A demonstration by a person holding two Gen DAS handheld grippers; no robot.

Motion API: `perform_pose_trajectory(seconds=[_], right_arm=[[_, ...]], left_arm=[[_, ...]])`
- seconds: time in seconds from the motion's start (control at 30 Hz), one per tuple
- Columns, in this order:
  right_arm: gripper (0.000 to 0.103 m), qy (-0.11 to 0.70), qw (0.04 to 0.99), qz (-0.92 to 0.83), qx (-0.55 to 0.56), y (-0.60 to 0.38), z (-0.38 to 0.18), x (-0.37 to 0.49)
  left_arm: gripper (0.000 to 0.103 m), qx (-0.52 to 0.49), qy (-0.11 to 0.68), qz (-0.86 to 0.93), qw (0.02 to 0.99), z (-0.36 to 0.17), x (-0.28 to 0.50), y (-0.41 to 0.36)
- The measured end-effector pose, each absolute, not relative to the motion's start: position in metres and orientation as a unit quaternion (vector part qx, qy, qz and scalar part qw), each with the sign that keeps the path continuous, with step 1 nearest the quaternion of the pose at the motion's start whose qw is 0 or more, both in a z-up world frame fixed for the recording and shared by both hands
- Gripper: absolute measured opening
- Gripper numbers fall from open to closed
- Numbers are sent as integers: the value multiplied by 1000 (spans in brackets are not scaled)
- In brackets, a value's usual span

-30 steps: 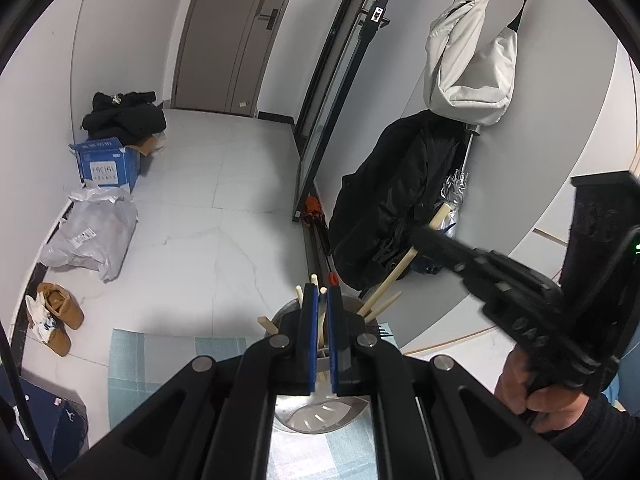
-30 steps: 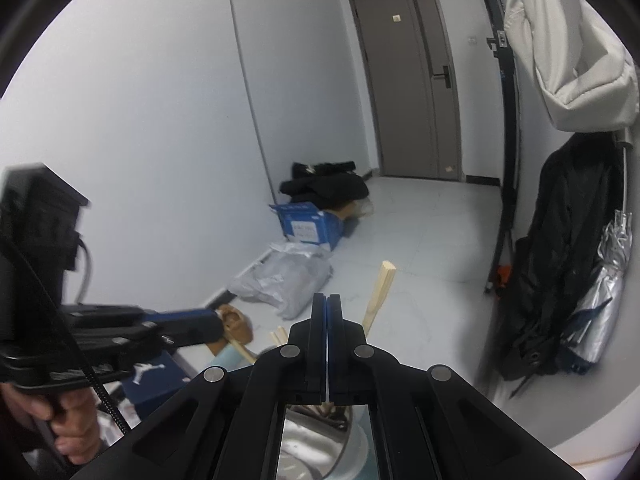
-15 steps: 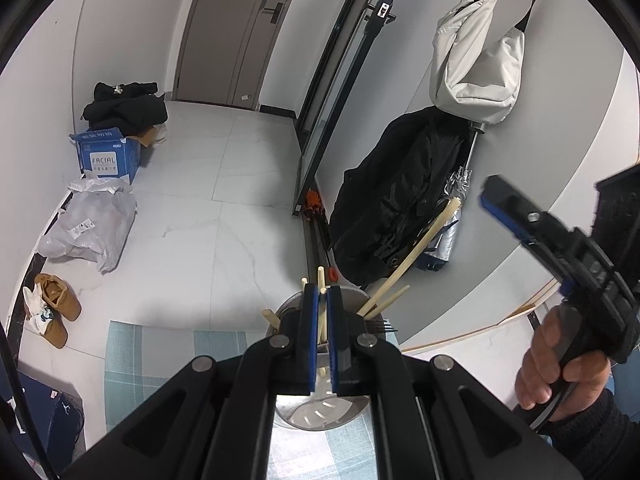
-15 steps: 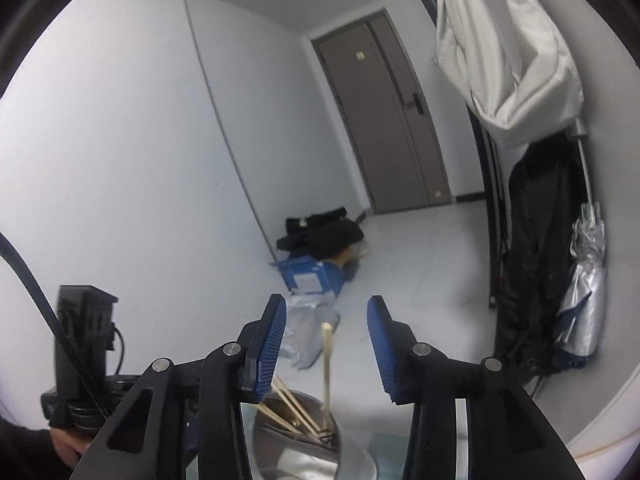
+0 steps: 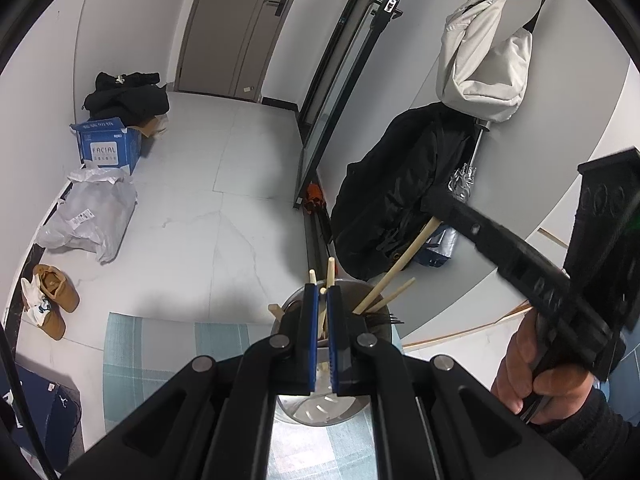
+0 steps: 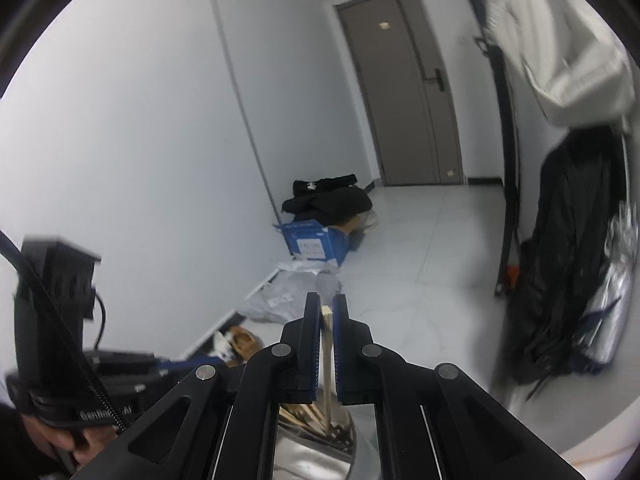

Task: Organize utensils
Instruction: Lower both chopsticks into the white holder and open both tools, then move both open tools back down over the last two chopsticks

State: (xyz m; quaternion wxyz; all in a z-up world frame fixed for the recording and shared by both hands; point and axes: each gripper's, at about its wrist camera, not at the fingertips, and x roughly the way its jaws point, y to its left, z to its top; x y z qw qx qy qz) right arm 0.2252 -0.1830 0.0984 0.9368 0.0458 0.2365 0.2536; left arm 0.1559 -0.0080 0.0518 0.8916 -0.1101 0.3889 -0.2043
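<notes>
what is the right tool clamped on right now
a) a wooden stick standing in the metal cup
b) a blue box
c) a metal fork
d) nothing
a: in the right wrist view the right tool has its blue pads closed on a pale wooden stick that runs down into the metal cup.
</notes>
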Motion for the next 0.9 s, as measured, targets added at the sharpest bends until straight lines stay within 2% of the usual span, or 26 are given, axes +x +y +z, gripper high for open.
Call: perform_pose_trajectory(seconds=[0.3, 0.53, 0.6, 0.67, 0.73, 0.8, 0.83, 0.87, 0.9], right_arm=[[5, 246, 937, 249, -25, -159, 81, 209], [4, 291, 925, 231, -72, -143, 55, 207], [4, 294, 929, 219, -60, -148, 53, 203], [8, 288, 933, 213, -32, -157, 56, 197], [11, 286, 933, 218, 1, -165, 63, 189], [27, 282, 934, 218, 21, -171, 69, 178], [41, 277, 935, 217, 28, -173, 71, 172], [48, 271, 937, 216, 34, -175, 74, 164], [48, 267, 939, 215, 39, -176, 76, 156]], left_arm=[[1, -131, 382, -197, 893, 57, 146, 5], [1, -144, 378, -176, 898, 66, 132, 15], [1, -144, 373, -166, 901, 70, 126, 18], [3, -142, 374, -155, 903, 71, 120, 21], [10, -143, 377, -142, 904, 71, 115, 23], [23, -148, 377, -126, 906, 69, 108, 27], [26, -150, 375, -122, 907, 68, 104, 29], [36, -151, 372, -118, 908, 67, 99, 31], [49, -151, 367, -107, 912, 66, 92, 34]])
